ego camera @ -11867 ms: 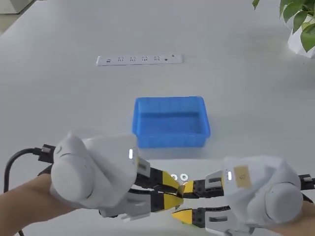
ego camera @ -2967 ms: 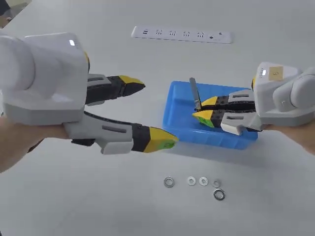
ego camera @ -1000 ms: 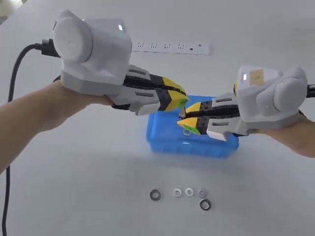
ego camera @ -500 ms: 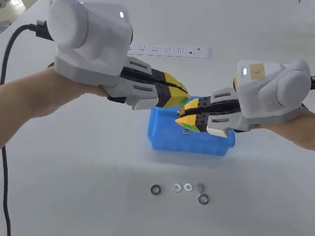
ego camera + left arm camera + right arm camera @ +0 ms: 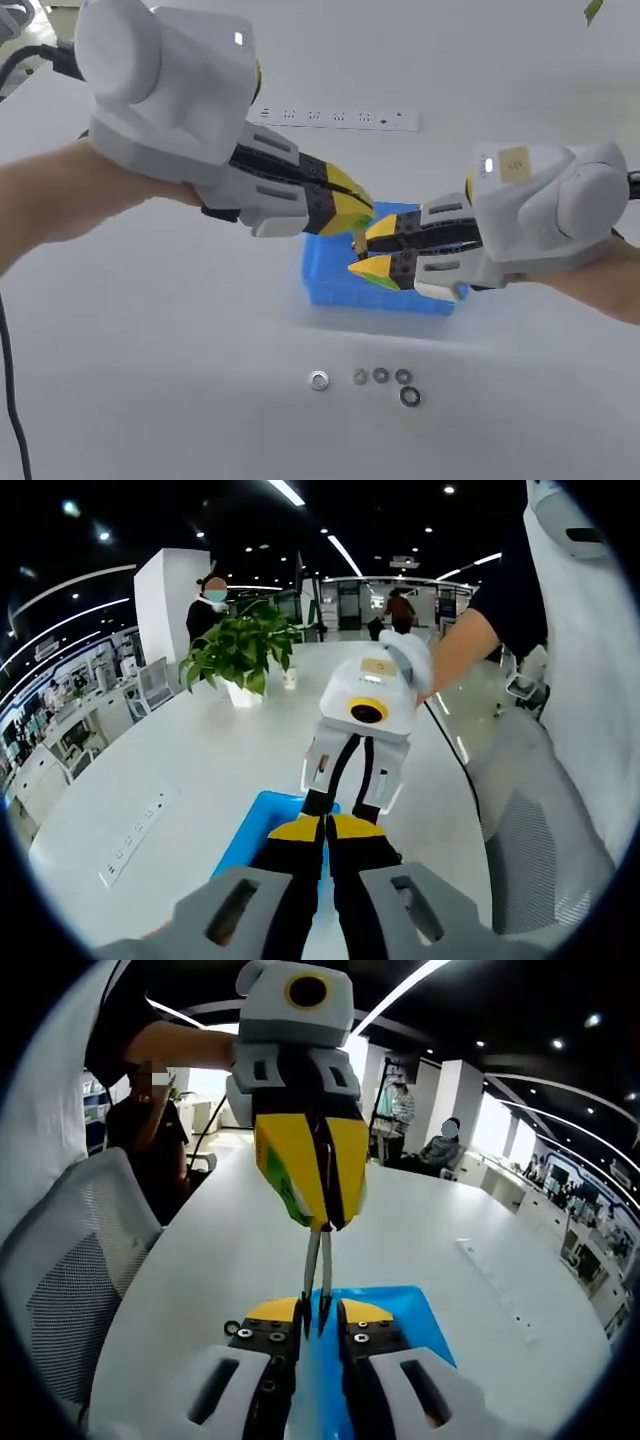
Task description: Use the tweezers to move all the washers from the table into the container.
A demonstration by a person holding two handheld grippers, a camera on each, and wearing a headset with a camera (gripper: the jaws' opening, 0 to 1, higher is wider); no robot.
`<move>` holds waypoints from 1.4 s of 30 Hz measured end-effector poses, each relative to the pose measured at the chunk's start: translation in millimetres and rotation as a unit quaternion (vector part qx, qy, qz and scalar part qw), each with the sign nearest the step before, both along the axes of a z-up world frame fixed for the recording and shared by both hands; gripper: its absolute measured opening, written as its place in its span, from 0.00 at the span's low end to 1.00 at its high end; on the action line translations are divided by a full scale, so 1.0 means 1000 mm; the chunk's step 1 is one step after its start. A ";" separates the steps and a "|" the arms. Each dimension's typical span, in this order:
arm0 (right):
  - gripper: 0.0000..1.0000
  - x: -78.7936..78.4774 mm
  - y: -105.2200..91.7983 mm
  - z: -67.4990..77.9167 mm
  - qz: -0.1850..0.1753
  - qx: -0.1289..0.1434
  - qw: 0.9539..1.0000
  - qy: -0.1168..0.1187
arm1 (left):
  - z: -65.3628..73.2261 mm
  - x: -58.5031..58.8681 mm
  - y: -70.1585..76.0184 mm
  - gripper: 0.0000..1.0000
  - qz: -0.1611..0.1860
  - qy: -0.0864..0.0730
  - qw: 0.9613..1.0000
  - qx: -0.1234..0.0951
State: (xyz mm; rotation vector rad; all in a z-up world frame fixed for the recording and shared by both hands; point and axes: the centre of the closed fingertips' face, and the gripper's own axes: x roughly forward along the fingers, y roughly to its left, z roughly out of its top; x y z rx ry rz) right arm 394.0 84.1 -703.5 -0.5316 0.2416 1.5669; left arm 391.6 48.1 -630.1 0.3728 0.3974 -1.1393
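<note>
- Since three seconds ago, the left gripper (image 5: pixel 352 212) has gone from wide open and well apart from the right gripper (image 5: pixel 368 250) to meeting it tip to tip above the blue rectangular plastic container (image 5: pixel 322 280).
- The thin metal tweezers (image 5: pixel 317 1260), which stood up from the right gripper back then, now run between the tips of the two grippers.
- In the right gripper view, the left gripper's tongs are pressed together on the upper end of the tweezers. The two legs come out from between the yellow tips and reach down to the right gripper's own tongs.
- The right gripper's tongs stand a narrow gap apart, one on each side of the tweezers' points; whether they press on the tweezers cannot be told.
- In the left gripper view, that gripper's own tongs lie close together, and the right gripper faces them head on.
- Five small round metal washers (image 5: pixel 381 375) lie on the white desk (image 5: pixel 200 350), the same count as three seconds ago. They sit near the container's front wall but apart from it.
- Four of the washers form a row, and a fifth, darker one lies just beside the row's right end, nearer the person.
- The grippers cover most of the container's inside.
- A long white power strip (image 5: pixel 335 118) lies on the desk beyond the container.
</note>
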 end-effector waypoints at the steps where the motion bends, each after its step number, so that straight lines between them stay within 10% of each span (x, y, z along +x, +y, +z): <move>1: 0.19 -0.002 -0.001 -0.001 -0.001 -0.002 1.000 0.006 | 0.001 -0.002 -0.001 0.05 0.000 0.000 1.000 0.000; 12: 0.31 -0.020 -0.020 -0.019 -0.030 -0.021 0.999 0.038 | -0.004 -0.025 0.004 0.05 0.003 0.003 1.000 0.009; 29: 0.69 -0.048 -0.059 -0.033 -0.088 -0.038 0.995 0.031 | -0.049 -0.057 0.027 0.05 0.018 0.043 0.999 0.013; 42: 0.79 -0.054 -0.088 -0.039 -0.150 -0.024 0.986 0.071 | -0.061 -0.063 0.027 0.05 0.018 0.050 0.998 0.016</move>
